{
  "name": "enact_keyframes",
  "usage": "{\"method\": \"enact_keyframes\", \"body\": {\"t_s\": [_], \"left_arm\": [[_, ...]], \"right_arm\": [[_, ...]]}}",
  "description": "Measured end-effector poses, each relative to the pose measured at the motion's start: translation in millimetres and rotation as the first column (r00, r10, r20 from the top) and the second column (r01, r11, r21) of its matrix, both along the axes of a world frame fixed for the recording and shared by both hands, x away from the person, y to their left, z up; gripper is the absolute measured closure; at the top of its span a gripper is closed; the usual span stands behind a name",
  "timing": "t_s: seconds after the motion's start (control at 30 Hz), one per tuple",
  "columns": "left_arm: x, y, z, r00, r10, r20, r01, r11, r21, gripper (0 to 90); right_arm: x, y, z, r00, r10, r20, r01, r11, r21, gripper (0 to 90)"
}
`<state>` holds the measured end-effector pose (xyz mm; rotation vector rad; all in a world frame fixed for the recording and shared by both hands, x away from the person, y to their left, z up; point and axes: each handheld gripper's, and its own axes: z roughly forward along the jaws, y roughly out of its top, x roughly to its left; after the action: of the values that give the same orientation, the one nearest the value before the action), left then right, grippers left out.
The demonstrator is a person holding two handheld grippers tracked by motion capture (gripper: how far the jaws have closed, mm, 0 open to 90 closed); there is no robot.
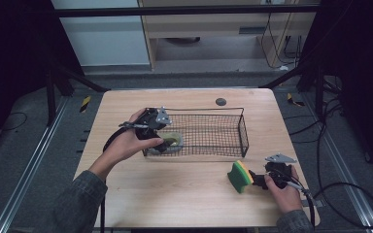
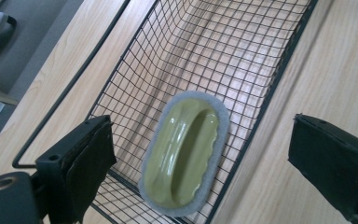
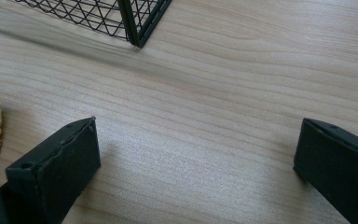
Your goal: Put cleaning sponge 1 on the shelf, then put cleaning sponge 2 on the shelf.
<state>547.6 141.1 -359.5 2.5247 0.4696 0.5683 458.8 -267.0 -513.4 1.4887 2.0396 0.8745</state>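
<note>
We see a pale wood table (image 1: 175,194) on a grey floor (image 1: 24,145), dark frame bars (image 1: 73,77) at its far corners. A wire basket (image 1: 223,109) sits mid-table toward the far edge; a green scrubber (image 2: 184,154) lies at its left end. Our left gripper (image 2: 200,158) hangs released over it, jaws wide. Our right gripper (image 3: 196,163), likewise spread and empty, is near the right edge, beside a sponge (image 1: 239,176).

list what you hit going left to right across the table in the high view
left gripper → green scrubber in the near-left corner of the wire basket → green and yellow sponge → right gripper
</note>
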Motion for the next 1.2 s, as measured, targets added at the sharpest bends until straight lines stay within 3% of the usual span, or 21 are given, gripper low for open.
{"method": "enact_keyframes", "body": {"t_s": [0.07,0.1,0.2,0.3,0.5,0.57,0.6,0.83,0.93,0.97,1.0,1.03,1.07,1.1,1.13,1.2], "left_arm": [[-4.7,3.8,1.2,0.9996,0.011,0.024,-0.011,0.9999,-0.010,5.3],[-10.1,10.5,0.8,0.9985,0.028,0.048,-0.026,0.9984,-0.051,4.7],[-15.1,19.2,-1.8,0.9971,0.047,0.060,-0.043,0.9961,-0.078,4.2],[-23.7,34.8,-11.0,0.9921,0.099,0.076,-0.092,0.9911,-0.096,3.9],[-35.3,53.2,-18.4,0.9857,0.153,0.070,-0.143,0.9803,-0.136,3.1],[-41.5,62.5,-24.9,0.9809,0.183,0.065,-0.172,0.9733,-0.152,3.1],[-43.6,64.9,-27.9,0.9785,0.198,0.057,-0.185,0.9656,-0.183,3.1],[-52.1,80.3,-51.6,0.9701,0.241,0.030,-0.232,0.9558,-0.181,3.5],[-55.8,87.1,-67.5,0.9629,0.270,0.012,-0.263,0.9469,-0.185,3.5],[-55.7,91.9,-80.7,0.9563,0.292,0.002,-0.288,0.9423,-0.171,3.2],[-55.7,91.9,-80.7,0.9563,0.292,0.002,-0.288,0.9423,-0.171,3.7],[-54.4,97.7,-93.2,0.9439,0.329,-0.032,-0.328,0.9217,-0.207,4.1],[-54.4,97.7,-93.2,0.9439,0.329,-0.032,-0.328,0.9217,-0.207,4.2],[-52.7,102.1,-103.0,0.9330,0.354,-0.066,-0.359,0.9048,-0.229,4.1],[-52.7,102.1,-103.0,0.9330,0.354,-0.066,-0.359,0.9048,-0.229,4.1],[-51.9,104.8,-111.3,0.9265,0.371,-0.062,-0.376,0.9052,-0.198,4.2]], "right_arm": [[0.0,-0.1,0.0,1.0000,0.000,0.000,0.000,1.000,-0.002,0.5],[0.0,0.0,0.0,1.0000,0.000,0.000,0.000,1.000,0.000,0.5],[0.0,0.0,0.0,1.0000,0.000,0.000,0.000,1.000,0.000,0.5],[0.0,0.0,0.0,1.0000,0.000,0.000,0.000,1.000,0.000,0.5],[0.0,-0.1,0.0,1.0000,0.000,0.000,0.000,1.000,-0.002,0.5],[0.0,0.0,0.0,1.0000,0.000,0.000,0.000,1.000,0.000,0.5],[0.0,-0.1,0.0,1.0000,0.000,0.000,0.000,1.000,-0.002,0.5],[0.1,0.0,0.0,1.0000,0.000,0.000,0.000,1.000,0.000,0.5],[0.1,0.0,0.0,1.0000,0.000,0.000,0.000,1.000,0.000,0.5],[0.1,0.0,0.0,1.0000,0.000,0.000,0.000,1.000,0.000,0.5],[0.1,0.0,0.0,1.0000,0.000,0.000,0.000,1.000,0.000,0.5],[0.0,0.0,0.0,1.0000,0.000,0.000,0.000,1.000,0.000,0.5],[0.0,0.0,0.0,1.0000,0.000,0.000,0.000,1.000,0.000,0.5],[0.0,0.0,0.0,1.0000,0.000,0.000,0.000,1.000,0.000,0.5],[0.0,0.0,0.0,1.0000,0.000,0.000,0.000,1.000,0.000,0.5],[0.1,0.0,0.0,1.0000,0.000,0.000,0.000,1.000,0.000,0.5]]}}
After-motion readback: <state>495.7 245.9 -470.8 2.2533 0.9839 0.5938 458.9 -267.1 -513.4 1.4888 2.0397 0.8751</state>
